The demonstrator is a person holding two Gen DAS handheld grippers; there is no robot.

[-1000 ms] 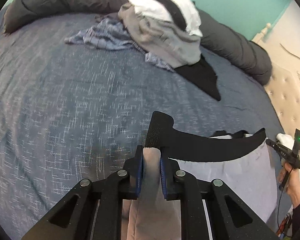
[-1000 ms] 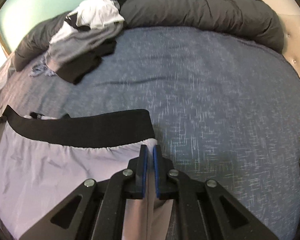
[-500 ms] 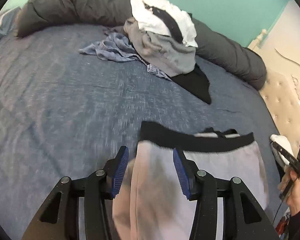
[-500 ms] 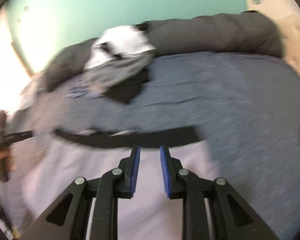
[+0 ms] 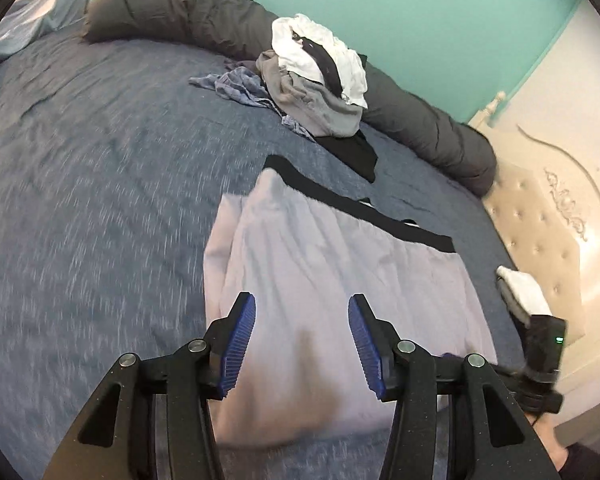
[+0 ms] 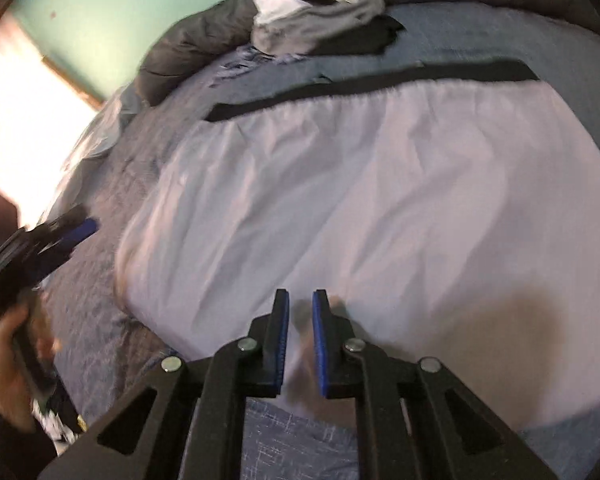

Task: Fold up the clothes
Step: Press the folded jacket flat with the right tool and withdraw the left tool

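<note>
Released since earlier, pale shorts (image 5: pixel 332 264) lie flat

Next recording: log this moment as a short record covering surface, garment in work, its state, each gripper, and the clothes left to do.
surface: blue bedspread
garment: pale lilac shorts with black waistband
state: spread flat, waistband away from the person
left gripper: opening, nothing gripped
right gripper: closing, fingers apart, above the shorts' near edge
remaining: heap of white, grey and black clothes by the grey bolster

Teal wall (image 5: pixel 440 12), cream tufted headboard (image 5: pixel 540 216), blue bed (image 5: pixel 100 160)
</note>
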